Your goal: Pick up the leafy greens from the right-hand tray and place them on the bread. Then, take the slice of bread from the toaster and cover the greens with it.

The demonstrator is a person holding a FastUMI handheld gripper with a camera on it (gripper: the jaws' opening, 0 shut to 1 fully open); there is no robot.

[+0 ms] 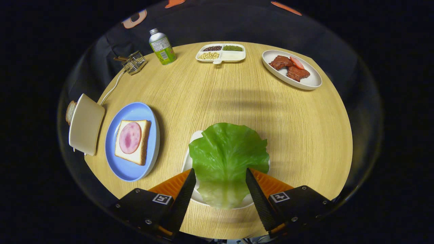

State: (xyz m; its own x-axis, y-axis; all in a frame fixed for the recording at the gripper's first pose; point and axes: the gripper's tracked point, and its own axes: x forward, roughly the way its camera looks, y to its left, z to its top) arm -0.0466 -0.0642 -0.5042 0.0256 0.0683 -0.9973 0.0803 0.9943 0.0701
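Gripper (220,176) hangs over the greens (228,159), fingers spread wide – one each side of the leaf, neither pressing it. Leaf lies flat on its white tray (190,159), overhanging the rim, prob. so an edge can be pinched. Bread (144,134) w/ ham waits on the blue plate (134,174) to the left; toaster (86,125) just beyond, slice (70,112) poking out. Bare table (210,95) between tray and plate – room to swing across.

Three plates (134,173), one toaster (85,124), one bottle (162,46)
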